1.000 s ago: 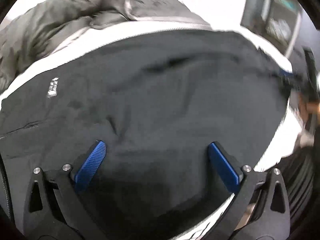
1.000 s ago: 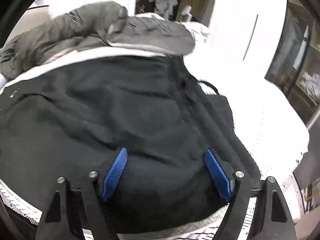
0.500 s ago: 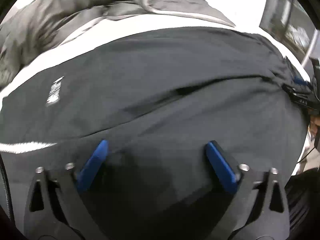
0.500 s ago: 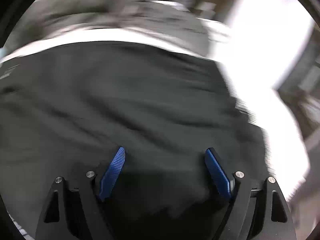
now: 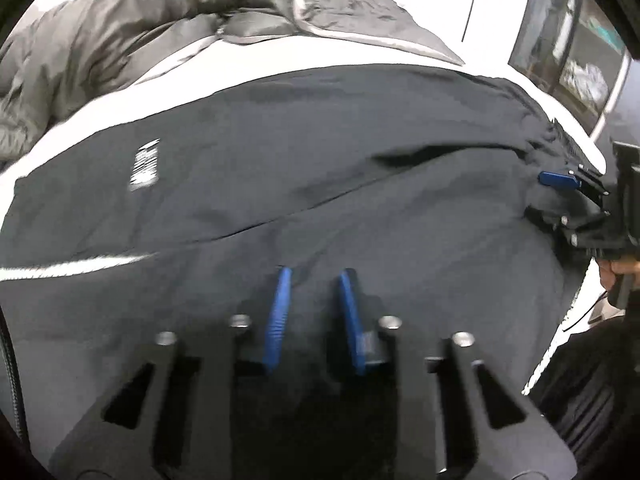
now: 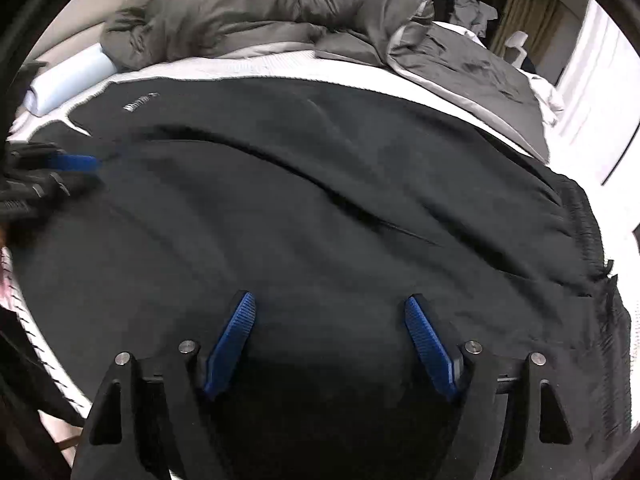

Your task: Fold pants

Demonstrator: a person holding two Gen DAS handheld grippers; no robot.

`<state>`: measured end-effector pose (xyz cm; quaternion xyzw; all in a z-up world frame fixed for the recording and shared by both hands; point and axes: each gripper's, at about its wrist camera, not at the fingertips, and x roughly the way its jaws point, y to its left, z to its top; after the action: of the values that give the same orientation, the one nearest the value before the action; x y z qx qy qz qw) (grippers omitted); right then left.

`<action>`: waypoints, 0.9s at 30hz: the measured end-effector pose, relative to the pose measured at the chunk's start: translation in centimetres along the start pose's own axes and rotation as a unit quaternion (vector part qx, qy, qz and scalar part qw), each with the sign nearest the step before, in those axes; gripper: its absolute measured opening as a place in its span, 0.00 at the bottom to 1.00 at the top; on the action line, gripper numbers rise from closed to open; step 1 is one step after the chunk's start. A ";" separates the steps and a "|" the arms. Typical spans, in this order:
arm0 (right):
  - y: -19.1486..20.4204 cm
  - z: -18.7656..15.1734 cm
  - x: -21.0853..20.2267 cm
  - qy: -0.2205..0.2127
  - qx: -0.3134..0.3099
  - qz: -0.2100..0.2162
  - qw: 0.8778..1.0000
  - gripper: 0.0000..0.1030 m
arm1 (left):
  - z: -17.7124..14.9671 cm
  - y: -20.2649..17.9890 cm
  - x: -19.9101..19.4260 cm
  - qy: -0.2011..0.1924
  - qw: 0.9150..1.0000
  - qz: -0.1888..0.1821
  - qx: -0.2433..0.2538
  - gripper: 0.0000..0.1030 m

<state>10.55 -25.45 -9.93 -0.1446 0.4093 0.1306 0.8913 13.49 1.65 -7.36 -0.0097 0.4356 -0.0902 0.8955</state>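
Black fabric pants [image 6: 320,208]: spread flat on white-sheeted bed [image 6: 280,64]. Left gripper [image 5: 314,300]: jaws just closing, narrow, cloth between; grip unconfirmed. Right gripper [image 6: 330,336]: jaws wide, empty, over cloth. Risk: pinching a single layer, dragging the fold crooked.

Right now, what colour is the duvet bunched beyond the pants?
Dark grey duvet, clearest in the right wrist view, behind the black pants.
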 end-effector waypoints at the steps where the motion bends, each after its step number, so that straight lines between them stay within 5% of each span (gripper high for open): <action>1: -0.8 -0.1 0.0 0.002 0.018 -0.002 1.000 0.76 | -0.6 1.4 -0.7 0.001 1.000 0.019 -0.007 0.22; 4: -3.8 -0.4 0.3 0.010 0.059 -0.041 0.997 0.77 | -2.2 6.5 -2.8 0.001 0.997 0.064 -0.039 0.21; 10: -5.5 -0.6 0.0 0.010 0.072 -0.049 0.996 0.77 | -4.5 15.3 -4.6 -0.004 0.990 0.116 -0.084 0.14; 15: -5.2 -1.2 -0.8 0.009 0.069 -0.053 0.996 0.77 | -5.1 20.6 -5.9 -0.009 0.973 0.178 -0.149 0.14; 18: -5.6 -2.5 -2.1 0.004 0.069 -0.055 0.996 0.77 | -4.9 20.3 -7.9 -0.045 0.976 0.140 -0.158 0.15; 22: -4.9 -2.7 -2.7 -0.006 0.065 -0.044 0.997 0.77 | -3.0 17.9 -5.8 -0.030 0.989 0.109 -0.091 0.39; 27: -4.8 -2.8 -2.7 -0.005 0.065 -0.042 0.997 0.77 | -4.6 23.1 -4.9 -0.010 0.975 0.165 -0.152 0.39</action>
<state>8.59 -31.22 -8.82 -0.1028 0.4060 0.0665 0.9056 10.46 25.51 -8.56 -0.0745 0.4311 0.1260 0.8903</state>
